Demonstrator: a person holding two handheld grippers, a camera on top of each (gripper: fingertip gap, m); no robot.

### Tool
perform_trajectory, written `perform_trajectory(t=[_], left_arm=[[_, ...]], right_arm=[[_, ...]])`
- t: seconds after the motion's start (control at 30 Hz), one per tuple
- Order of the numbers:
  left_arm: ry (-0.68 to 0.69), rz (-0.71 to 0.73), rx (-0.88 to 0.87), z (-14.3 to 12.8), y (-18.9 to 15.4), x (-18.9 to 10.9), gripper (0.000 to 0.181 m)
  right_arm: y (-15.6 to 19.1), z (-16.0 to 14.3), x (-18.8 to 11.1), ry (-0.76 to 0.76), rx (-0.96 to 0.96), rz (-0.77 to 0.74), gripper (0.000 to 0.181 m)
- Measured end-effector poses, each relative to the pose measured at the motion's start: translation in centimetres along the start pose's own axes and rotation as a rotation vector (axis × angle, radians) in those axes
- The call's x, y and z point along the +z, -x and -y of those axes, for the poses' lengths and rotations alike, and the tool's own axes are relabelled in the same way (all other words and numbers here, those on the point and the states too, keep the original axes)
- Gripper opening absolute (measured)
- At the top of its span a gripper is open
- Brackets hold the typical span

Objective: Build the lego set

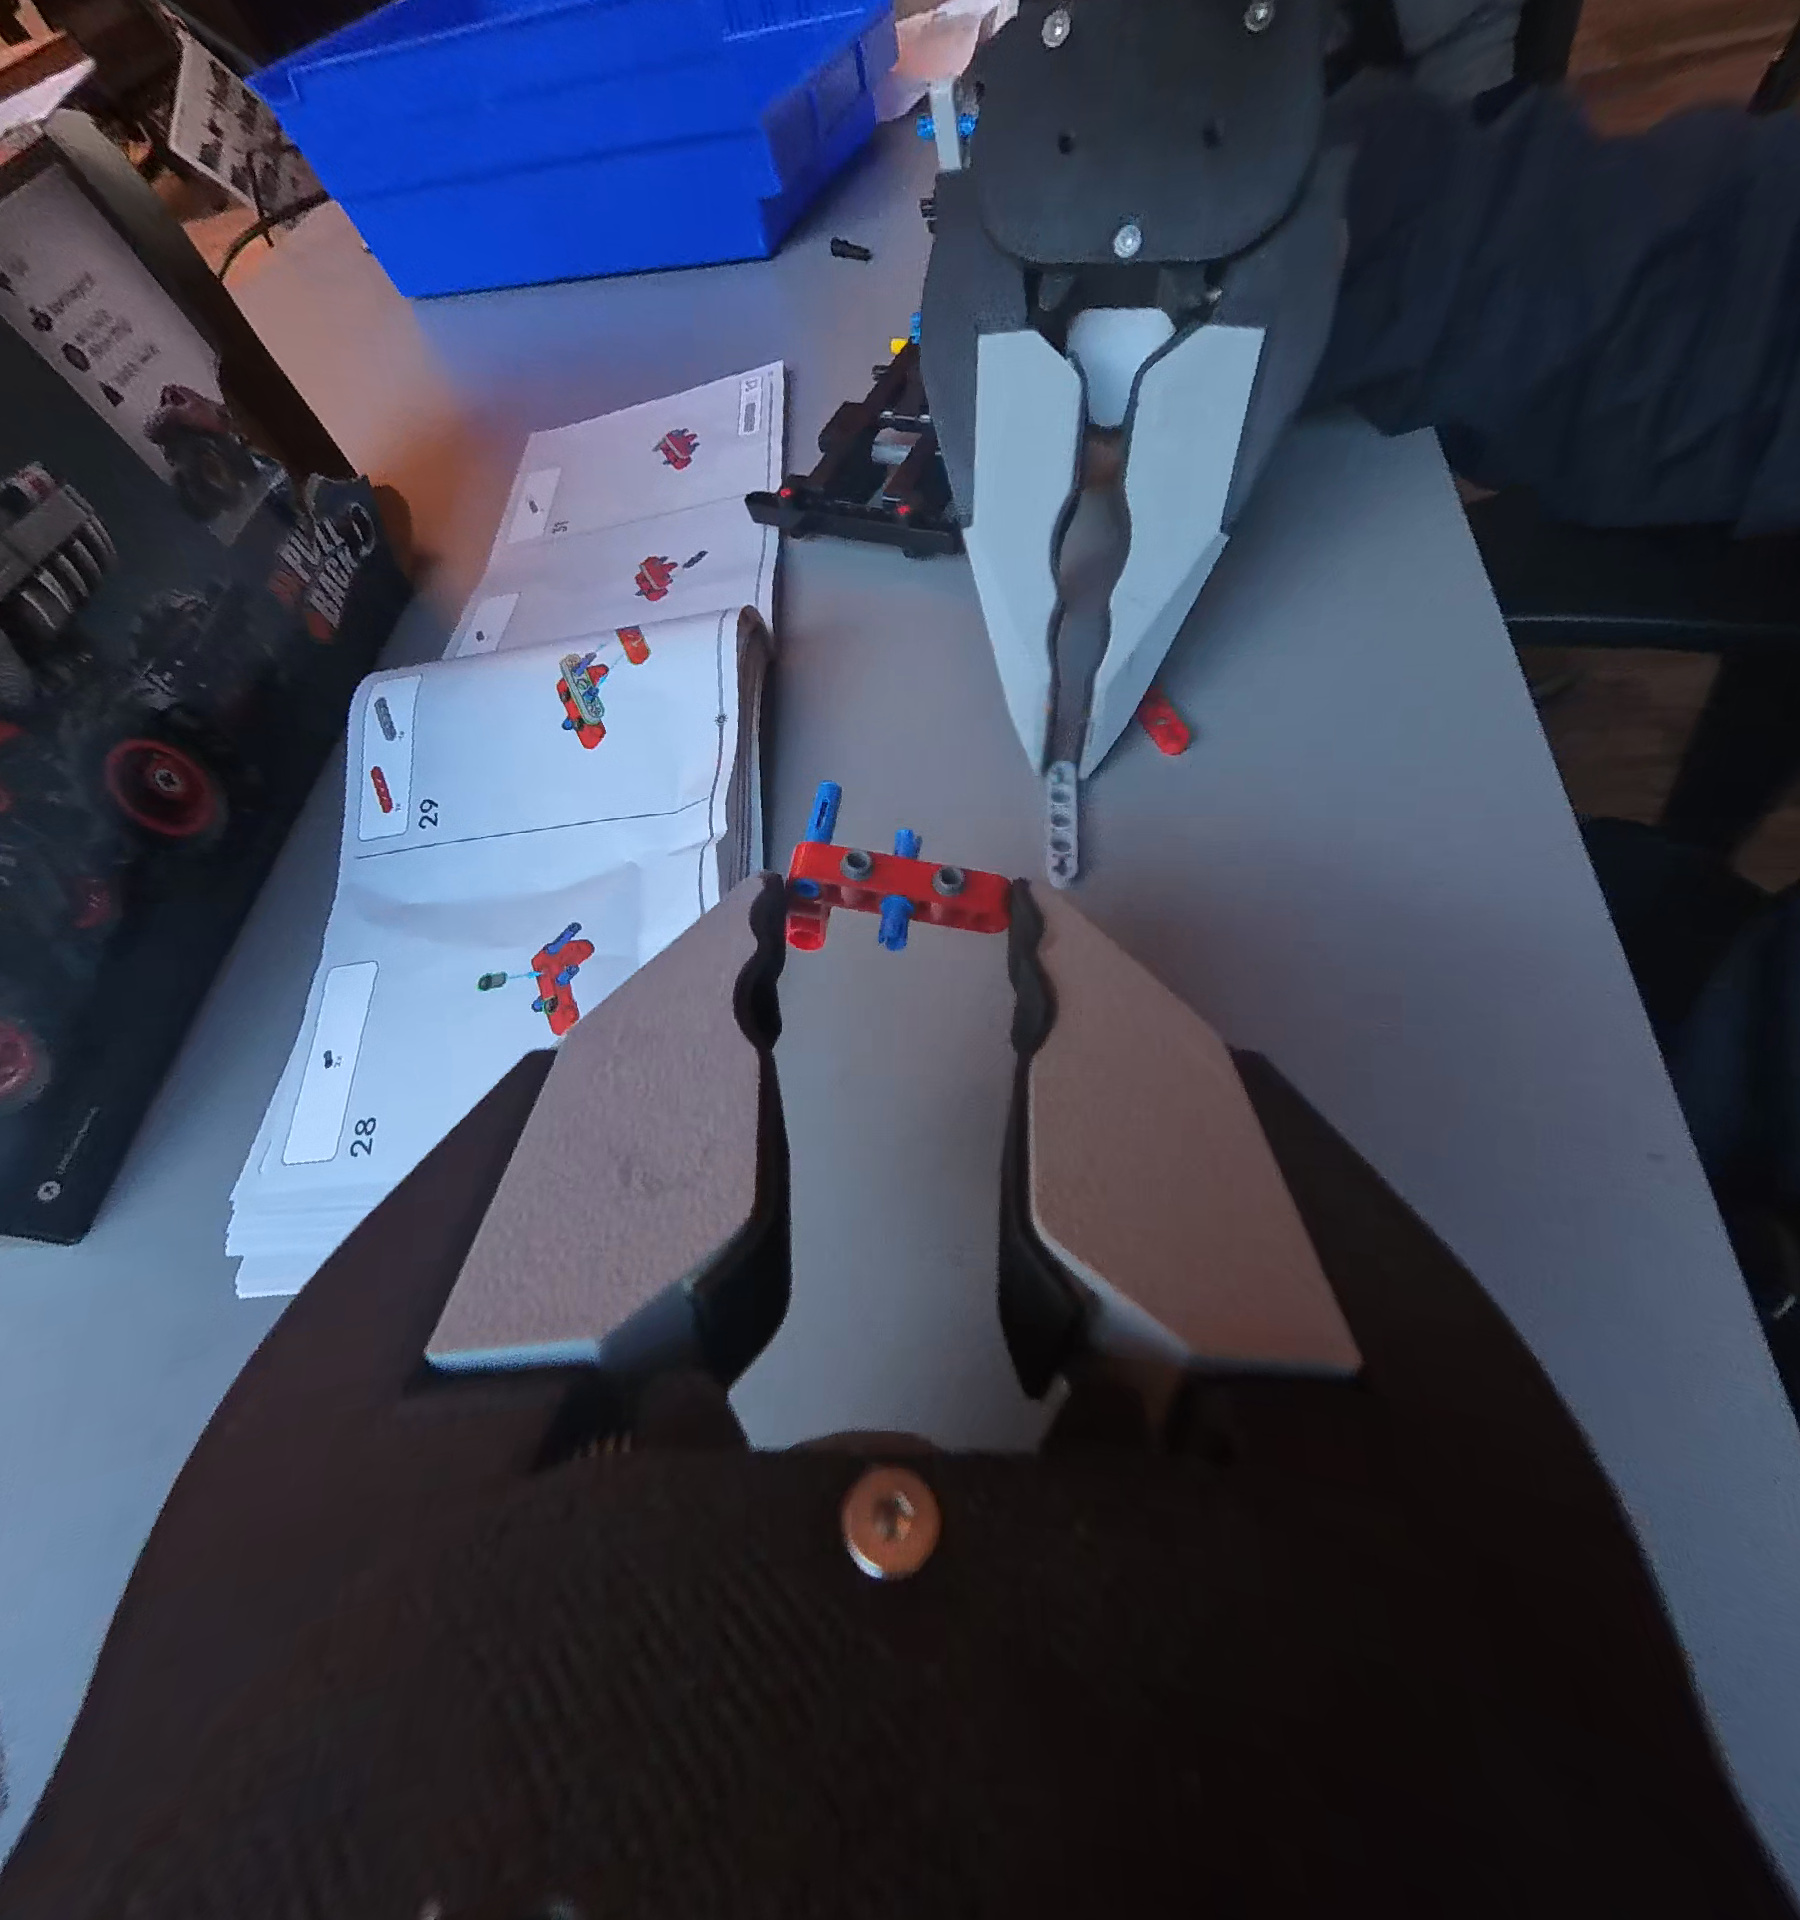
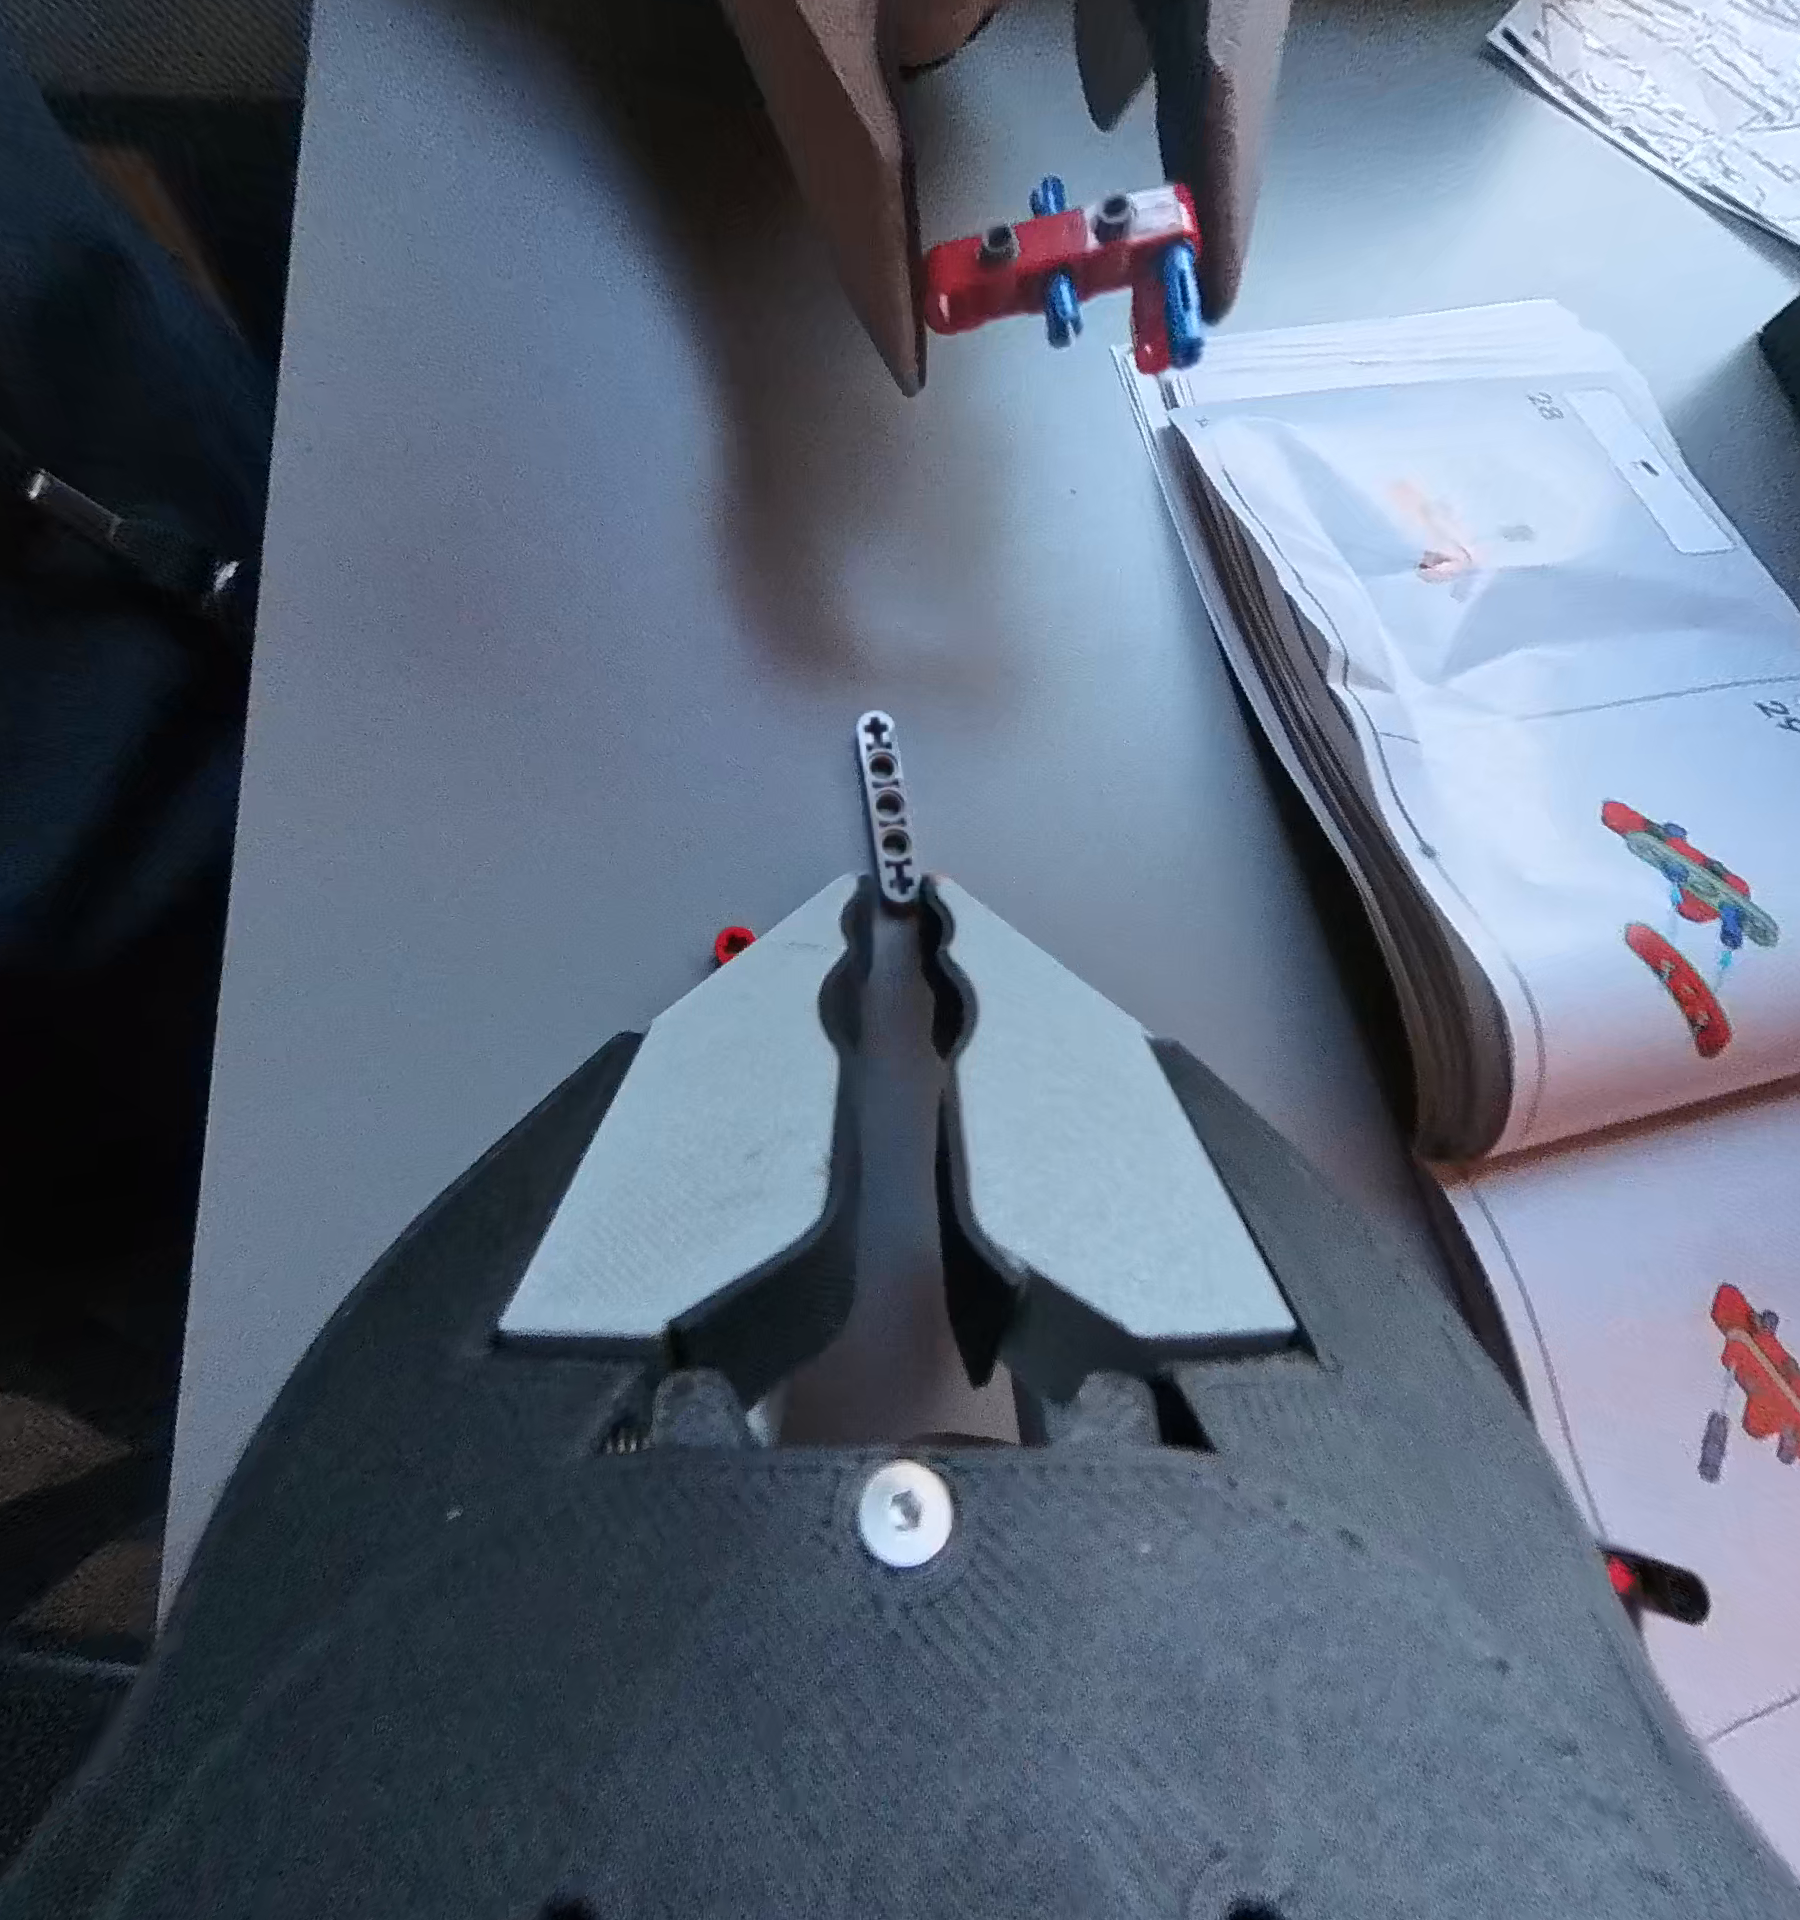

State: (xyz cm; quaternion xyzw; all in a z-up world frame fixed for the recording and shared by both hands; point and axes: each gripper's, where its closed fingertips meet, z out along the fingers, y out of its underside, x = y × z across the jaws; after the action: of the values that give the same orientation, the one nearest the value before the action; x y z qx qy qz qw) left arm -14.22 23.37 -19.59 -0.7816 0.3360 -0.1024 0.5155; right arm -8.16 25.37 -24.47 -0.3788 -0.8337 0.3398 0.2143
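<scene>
- My left gripper (image 1: 896,894) is clamped end to end on the red beam assembly (image 1: 896,888), which carries blue pins and dark grey pins and hangs above the grey table (image 1: 1291,1039).
- My right gripper (image 2: 901,883) is closed on one end of the thin grey liftarm (image 2: 888,805); most of its length sticks out past the tips, and it sits near the red assembly but not touching it.
- The instruction booklet (image 1: 522,831) lies open beside my left gripper, and its diagram suggests the grey strip goes over the pins.
- Risk, as I judge it: with so little of the liftarm gripped, it may pivot or slip when I press it on, so the holes would miss the pins.
- Pressing could also twist the red assembly in my left grip, since only its ends are held.
- A loose red beam (image 1: 1164,720) lies on the table behind my right gripper; a careless sweep could knock it off the edge.
- A black frame assembly (image 1: 865,478) lies further back, clear of this step.
</scene>
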Motion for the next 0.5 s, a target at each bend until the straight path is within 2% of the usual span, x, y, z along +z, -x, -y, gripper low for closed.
perform_trajectory(t=[0.5], left_arm=[[-0.007,0.007,0.032,0.06,-0.12,0.03,0.040]], right_arm=[[0.11,0.15,0.13,0.001,-0.036,-0.018,0.004]])
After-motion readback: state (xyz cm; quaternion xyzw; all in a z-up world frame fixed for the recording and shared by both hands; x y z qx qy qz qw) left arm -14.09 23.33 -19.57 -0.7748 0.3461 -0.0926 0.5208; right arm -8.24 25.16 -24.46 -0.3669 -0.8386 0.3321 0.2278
